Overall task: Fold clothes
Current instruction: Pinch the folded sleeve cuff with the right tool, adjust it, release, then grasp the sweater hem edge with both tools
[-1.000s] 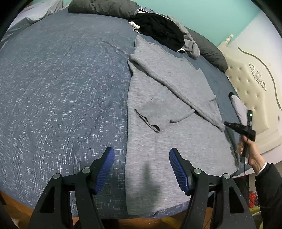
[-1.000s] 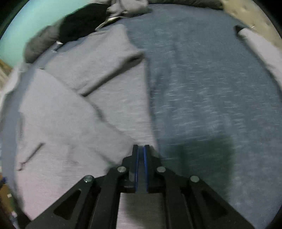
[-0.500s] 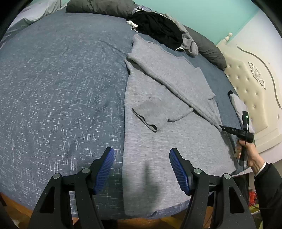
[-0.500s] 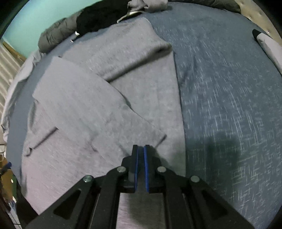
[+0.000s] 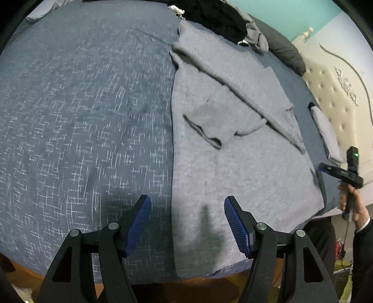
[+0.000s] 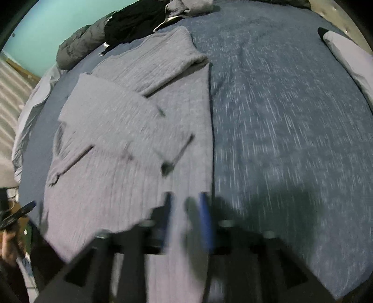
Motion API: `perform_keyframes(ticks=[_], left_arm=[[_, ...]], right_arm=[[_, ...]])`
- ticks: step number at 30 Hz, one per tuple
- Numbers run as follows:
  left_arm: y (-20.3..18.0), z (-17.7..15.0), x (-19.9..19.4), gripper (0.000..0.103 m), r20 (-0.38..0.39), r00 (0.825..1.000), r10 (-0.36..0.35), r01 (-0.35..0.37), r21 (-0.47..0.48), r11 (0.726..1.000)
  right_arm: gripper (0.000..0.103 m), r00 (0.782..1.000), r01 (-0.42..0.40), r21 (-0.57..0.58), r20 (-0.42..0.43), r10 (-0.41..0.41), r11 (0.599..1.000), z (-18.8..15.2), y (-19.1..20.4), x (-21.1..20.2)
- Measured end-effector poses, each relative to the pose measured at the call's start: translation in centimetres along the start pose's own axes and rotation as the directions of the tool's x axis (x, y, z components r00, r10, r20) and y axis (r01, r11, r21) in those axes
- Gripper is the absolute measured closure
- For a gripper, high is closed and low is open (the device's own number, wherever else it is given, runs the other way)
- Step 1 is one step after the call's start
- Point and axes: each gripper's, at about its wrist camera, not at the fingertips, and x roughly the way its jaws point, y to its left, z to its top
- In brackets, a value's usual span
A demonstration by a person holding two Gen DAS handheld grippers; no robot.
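A grey knit sweater (image 5: 233,144) lies flat on the blue bed cover, both sleeves folded across its body; it also shows in the right wrist view (image 6: 130,144). My left gripper (image 5: 187,223) is open and empty, above the sweater's hem near the bed's front edge. My right gripper (image 6: 185,219) is blurred, its jaws a little apart with nothing between them, over the sweater's right edge. It also shows in the left wrist view (image 5: 326,167), off the sweater's far side.
The blue bed cover (image 5: 81,116) spreads wide on the left. A pile of black and grey clothes (image 5: 216,18) and a dark pillow (image 5: 284,53) lie at the back. A folded pale garment (image 5: 326,130) lies by the cream headboard (image 5: 338,98).
My right gripper has pulled back from the folded sleeve and its jaws have opened from shut. The left gripper has moved slightly closer over the bed.
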Motion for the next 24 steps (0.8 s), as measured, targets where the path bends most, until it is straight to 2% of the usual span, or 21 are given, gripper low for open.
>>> perform_keyframes(ticks=[1,4,11,21,23,24], left_arm=[[0.1,-0.1,0.2,0.034,-0.009,1.0,0.001,-0.001,0.002,1.0],[0.6,-0.3,0.4,0.034,-0.03,1.0,0.004,-0.004,-0.009,1.0],[1.2,-1.4,0.9,0.034,-0.087,0.996,-0.01,0.008,-0.025,1.0],[0.9,-3.4,2.0,0.036,-0.141,0.989,-0.051,0.045,-0.043,0.998],[0.7,-3.7,2.1,0.047,-0.141,0.989,-0.053,0.048,-0.038,0.998],[0.7,-3.8,2.1,0.059,-0.142,0.988,-0.053,0.049,-0.036,0.998]], right_arm=[[0.048,1.0,-0.012,0.0,-0.006,0.012,1.0,-0.5,-0.1,-0.5],[0.047,0.998,-0.053,0.005,-0.032,0.053,0.999,-2.5,-0.1,-2.1],[0.046,0.995,-0.073,0.025,-0.068,0.075,0.997,-5.8,0.1,-3.6],[0.046,0.984,-0.12,0.087,-0.123,0.13,0.989,-8.1,-0.4,-2.2],[0.046,0.982,-0.123,0.096,-0.129,0.135,0.988,-8.4,-0.6,-2.0],[0.046,0.982,-0.125,0.101,-0.132,0.138,0.987,-8.5,-0.6,-1.8]])
